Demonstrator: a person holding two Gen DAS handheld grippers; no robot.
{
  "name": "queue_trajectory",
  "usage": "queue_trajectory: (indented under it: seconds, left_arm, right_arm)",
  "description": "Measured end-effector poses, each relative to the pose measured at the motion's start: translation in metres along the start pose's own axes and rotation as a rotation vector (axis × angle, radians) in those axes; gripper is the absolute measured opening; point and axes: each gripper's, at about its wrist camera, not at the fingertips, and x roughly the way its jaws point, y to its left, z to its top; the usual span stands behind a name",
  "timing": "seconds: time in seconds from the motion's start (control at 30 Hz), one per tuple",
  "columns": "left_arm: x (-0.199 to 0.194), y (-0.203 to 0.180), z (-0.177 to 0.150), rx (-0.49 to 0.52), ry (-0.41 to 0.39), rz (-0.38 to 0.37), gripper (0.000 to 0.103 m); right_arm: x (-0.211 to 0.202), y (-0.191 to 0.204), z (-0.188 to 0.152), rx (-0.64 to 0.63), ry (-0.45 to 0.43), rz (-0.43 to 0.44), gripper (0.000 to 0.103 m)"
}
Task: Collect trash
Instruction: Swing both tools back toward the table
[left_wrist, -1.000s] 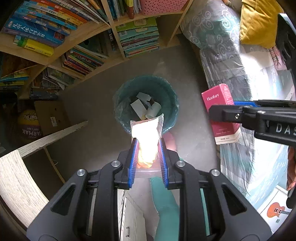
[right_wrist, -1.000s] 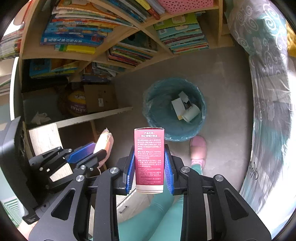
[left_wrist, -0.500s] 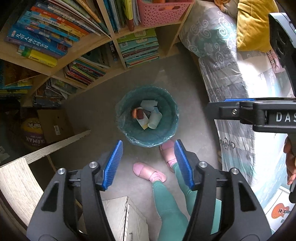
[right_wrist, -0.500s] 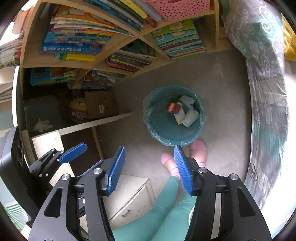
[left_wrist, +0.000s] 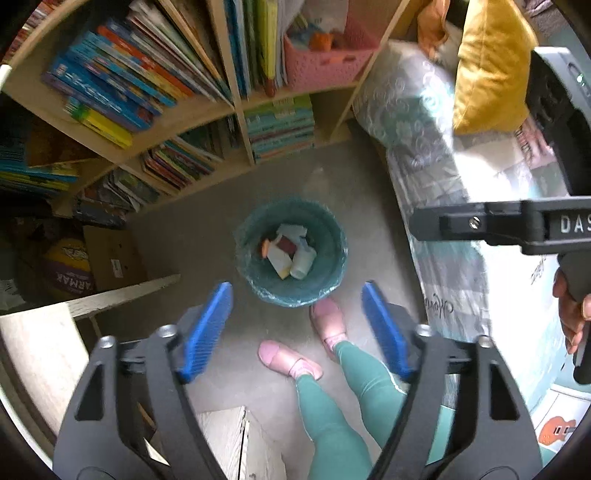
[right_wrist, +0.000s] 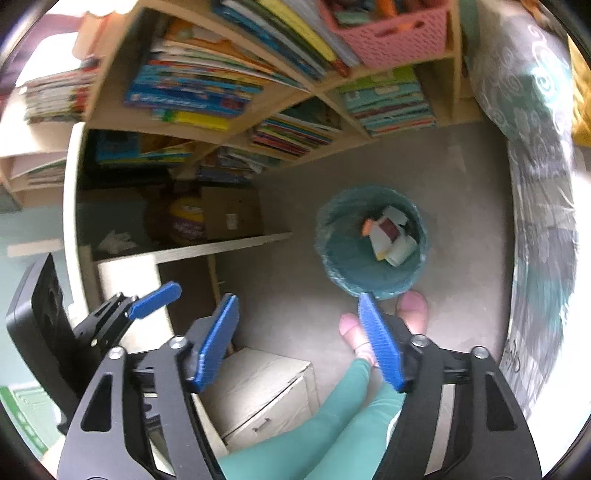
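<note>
The trash (left_wrist: 286, 251) lies inside the bin (left_wrist: 332, 236): a white paper cup on its side, a pale carton, a dark red box, an orange scrap and a white card, heaped together toward the far right of the bin's floor. The bin is round, teal, lined with a thin plastic bag, and stands on the grey floor (left_wrist: 207, 236) in front of the wooden bookshelf (left_wrist: 236, 110).

Your left gripper (left_wrist: 297, 325) hangs above the near rim of the bin, pointing steeply down. Its jaws are opening and already stand wide, blue pads well apart, with nothing between them; through the gap you see your pink slippers (left_wrist: 327, 321) just beside the bin and your green trouser legs. Your right gripper (right_wrist: 299, 339) is likewise opening, spread wide and empty, with the bin ahead and slightly to the right of it. In the left wrist view the right gripper reaches in from the right edge, with your hand (left_wrist: 570, 314) on its grip; in the right wrist view the left gripper shows at the lower left.

To the left of the bin, under a white table (right_wrist: 122, 280), sit a cardboard box (right_wrist: 229, 214) and a yellow and purple ball (right_wrist: 186, 219). A small drawer unit (right_wrist: 266, 387) stands below your grippers. To the right runs a bed (left_wrist: 436, 177) with a patterned grey and teal cover and a yellow pillow (left_wrist: 487, 62). A pink basket (left_wrist: 328, 62) sits on the bookshelf.
</note>
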Motion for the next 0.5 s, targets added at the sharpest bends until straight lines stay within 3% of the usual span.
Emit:
queue_trajectory:
  seconds: [0.1,0.5]
  left_arm:
    - [-0.028,0.005,-0.004,-0.002,-0.077,0.033,0.092]
    - [-0.108,0.037,-0.028,-0.101,-0.260,0.048,0.094]
  right_arm:
    - [-0.017,0.018,-0.005,-0.073,-0.021,-0.014,0.086]
    - [-0.075,0.115,-0.020,-0.348,-0.144,0.003,0.089]
